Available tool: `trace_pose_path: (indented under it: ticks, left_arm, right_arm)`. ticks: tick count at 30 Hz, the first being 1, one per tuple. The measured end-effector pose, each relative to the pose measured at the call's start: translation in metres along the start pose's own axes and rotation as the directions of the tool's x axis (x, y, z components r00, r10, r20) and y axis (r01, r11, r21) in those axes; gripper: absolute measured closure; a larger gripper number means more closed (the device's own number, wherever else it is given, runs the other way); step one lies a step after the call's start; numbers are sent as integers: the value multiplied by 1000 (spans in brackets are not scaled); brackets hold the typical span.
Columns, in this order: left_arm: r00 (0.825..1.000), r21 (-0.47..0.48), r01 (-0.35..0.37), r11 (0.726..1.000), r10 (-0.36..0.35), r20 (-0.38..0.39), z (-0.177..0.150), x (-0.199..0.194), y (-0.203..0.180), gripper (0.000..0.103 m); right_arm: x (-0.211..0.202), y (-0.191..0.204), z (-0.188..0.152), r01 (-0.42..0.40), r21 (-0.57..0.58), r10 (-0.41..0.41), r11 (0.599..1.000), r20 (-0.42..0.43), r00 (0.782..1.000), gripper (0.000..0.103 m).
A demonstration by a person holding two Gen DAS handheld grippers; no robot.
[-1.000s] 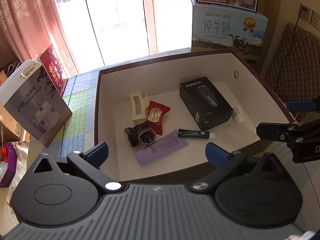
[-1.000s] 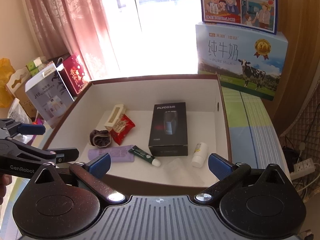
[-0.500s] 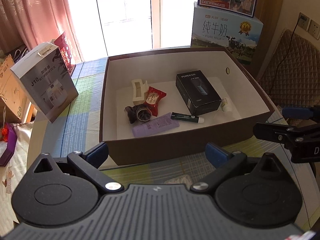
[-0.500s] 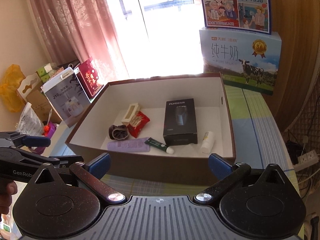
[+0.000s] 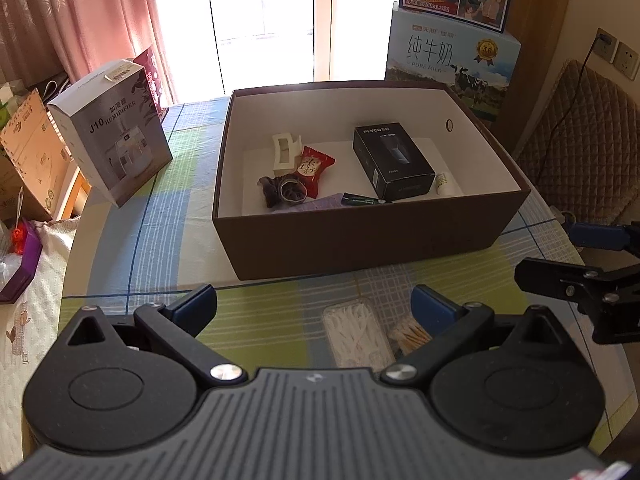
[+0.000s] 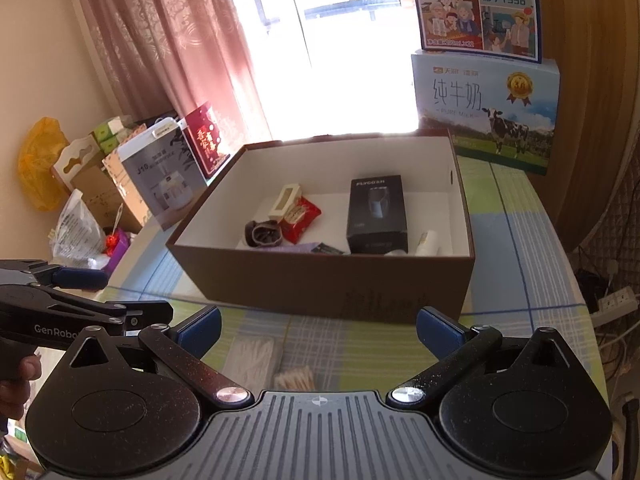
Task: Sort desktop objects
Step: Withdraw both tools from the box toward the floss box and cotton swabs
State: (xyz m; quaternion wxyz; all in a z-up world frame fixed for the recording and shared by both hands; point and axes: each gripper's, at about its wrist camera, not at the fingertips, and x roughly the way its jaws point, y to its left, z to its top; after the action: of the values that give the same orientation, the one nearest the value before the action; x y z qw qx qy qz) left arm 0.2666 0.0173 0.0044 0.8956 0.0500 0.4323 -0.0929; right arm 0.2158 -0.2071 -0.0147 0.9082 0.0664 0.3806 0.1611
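Brown box (image 5: 360, 236) is seen at 12 o'clock from both grippers, resting on the checked tablecloth (image 5: 168, 216). Left gripper (image 5: 314, 306) is held with fingers spread wide, nothing between them; right gripper (image 6: 318, 326) is likewise spread wide and empty.

Inside the box are seen: black carton (image 5: 394, 160) toward 1 o'clock, white bottle (image 5: 441, 183) just beside its right edge, red snack packet (image 5: 314, 168) and cream clip (image 5: 285, 152) toward 11 o'clock, dark scrunchie (image 5: 286, 191) touching the packet, purple tube (image 5: 316, 204) and green tube (image 5: 362, 199) lying flat against the near wall, partly hidden by it.

Outside the box, on the cloth close to the left gripper at 12 o'clock, a clear pack of white picks (image 5: 356, 332) and a pack of cotton swabs (image 5: 410, 336) lie side by side; the same two are seen under the right gripper (image 6: 252, 364) (image 6: 294, 378).

Humidifier box (image 5: 108, 136) stands at 10 o'clock, well apart from the brown box. Milk carton (image 5: 452, 56) stands behind it at 1 o'clock.
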Motion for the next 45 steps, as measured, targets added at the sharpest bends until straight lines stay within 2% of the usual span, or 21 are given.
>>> trace_pose_path:
  ticks: [18, 32, 45]
  left_arm:
    - [998, -18, -25, 1000, 24, -59, -59, -23, -3, 1]
    - [989, -14, -41, 999, 39, -139, -94, -14, -14, 1]
    - [975, -30, -57, 998, 49, -217, -117, -1, -10, 1]
  right_arm:
    - [-17, 4, -53, -20, -25, 18, 999, -83, 996, 2]
    - [-11, -5, -85, -27, -10, 25, 1000, -184, 983, 2]
    - [3, -3, -101, -28, -17, 23, 999, -250, 968, 2]
